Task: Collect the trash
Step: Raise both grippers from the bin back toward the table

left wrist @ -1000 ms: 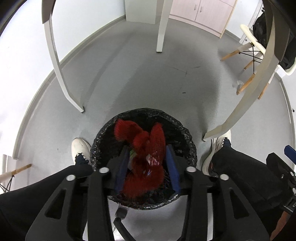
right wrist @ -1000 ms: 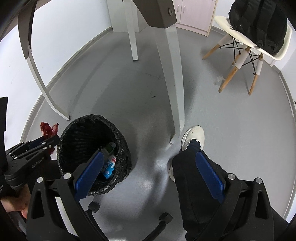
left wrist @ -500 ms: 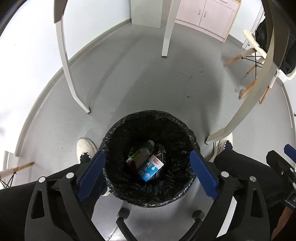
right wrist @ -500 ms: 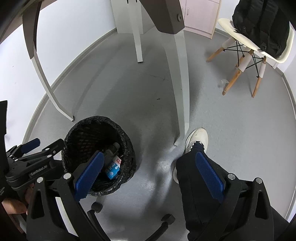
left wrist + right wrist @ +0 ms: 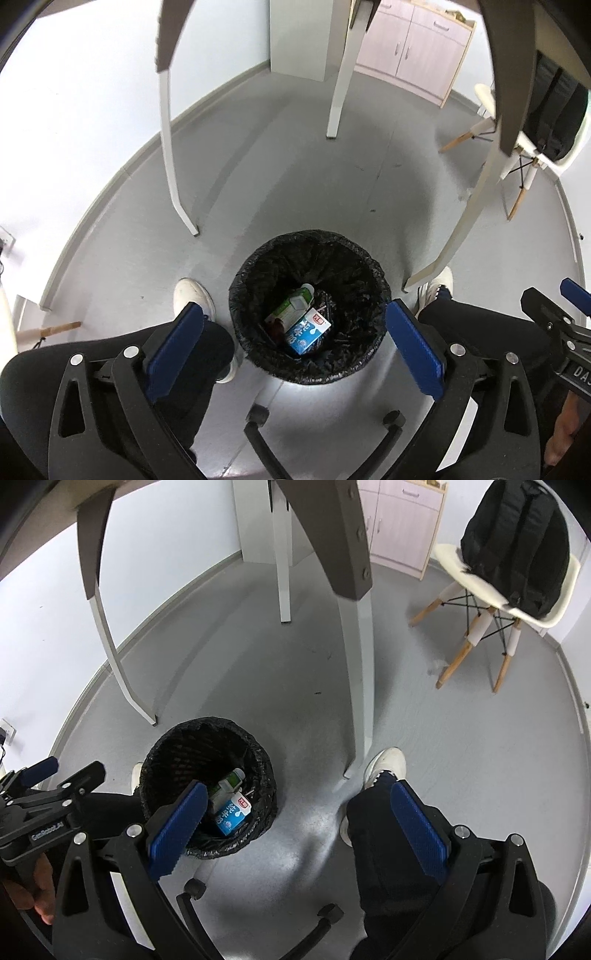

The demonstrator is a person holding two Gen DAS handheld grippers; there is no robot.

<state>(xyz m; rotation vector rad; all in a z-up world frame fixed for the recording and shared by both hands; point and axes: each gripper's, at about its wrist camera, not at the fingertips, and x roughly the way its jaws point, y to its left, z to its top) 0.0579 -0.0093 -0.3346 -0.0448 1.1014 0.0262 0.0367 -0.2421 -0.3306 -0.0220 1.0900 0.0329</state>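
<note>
In the left wrist view, the left gripper [image 5: 295,339] stands nearest, its two blue pads far apart and its jaws opening the last bit, with nothing between them. One pad is at about 8 o'clock and the other at about 4 o'clock of the picture. Directly below the gap, a little farther at 6 o'clock from the picture's middle, stands the trash bin [image 5: 308,243] lined with a black bag. Inside it lie a blue and white milk carton [image 5: 308,331] and, touching it at its 11 o'clock side, a green and white carton [image 5: 290,308]; a dark red piece beside them is too dim to name. No pad touches the bin or its contents.

In the right wrist view, the right gripper [image 5: 299,821] also has its pads wide apart and holds nothing. The bin lies at 9 o'clock from this gripper's middle, partly behind its left pad.

The person's black trouser legs [image 5: 480,325] and white shoes [image 5: 192,295] stand on both sides of the bin. Farther, at 12 o'clock, white table legs [image 5: 338,96] stand on the grey floor [image 5: 295,177]. At 1 o'clock in the right view, a white chair [image 5: 517,590] carries a black backpack [image 5: 517,542], and pale cabinets [image 5: 410,51] stand by the far wall.
</note>
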